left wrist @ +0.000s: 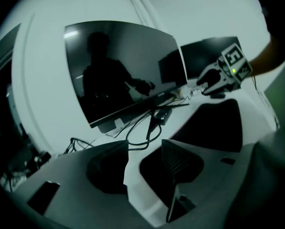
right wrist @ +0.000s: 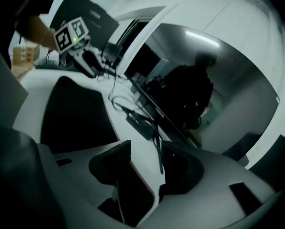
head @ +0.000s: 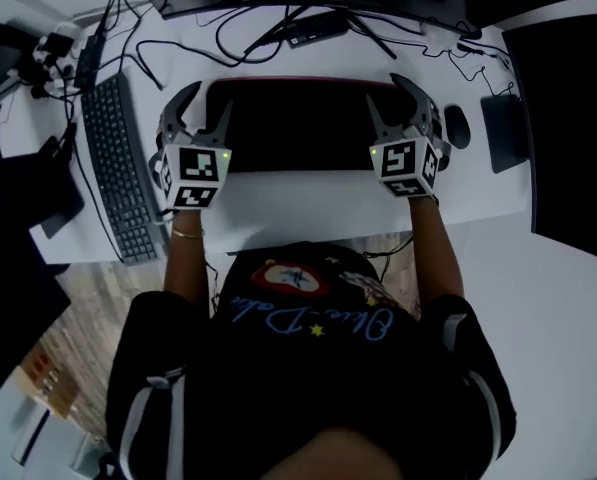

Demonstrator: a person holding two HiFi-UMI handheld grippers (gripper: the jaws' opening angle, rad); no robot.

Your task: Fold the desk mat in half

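Note:
The desk mat lies on the white desk as a dark, doubled-over rectangle with a thin red edge along its far side. My left gripper stands open over the mat's far left corner. My right gripper stands open over the far right corner. In the left gripper view the jaws are apart, with bare desk and the mat's corner showing below them. In the right gripper view the jaws also gape, above the mat's red-trimmed edge. Neither pair of pads presses on the mat.
A keyboard lies angled at the left. A mouse and a dark pad sit at the right. A power brick and loose cables lie behind the mat, under a monitor.

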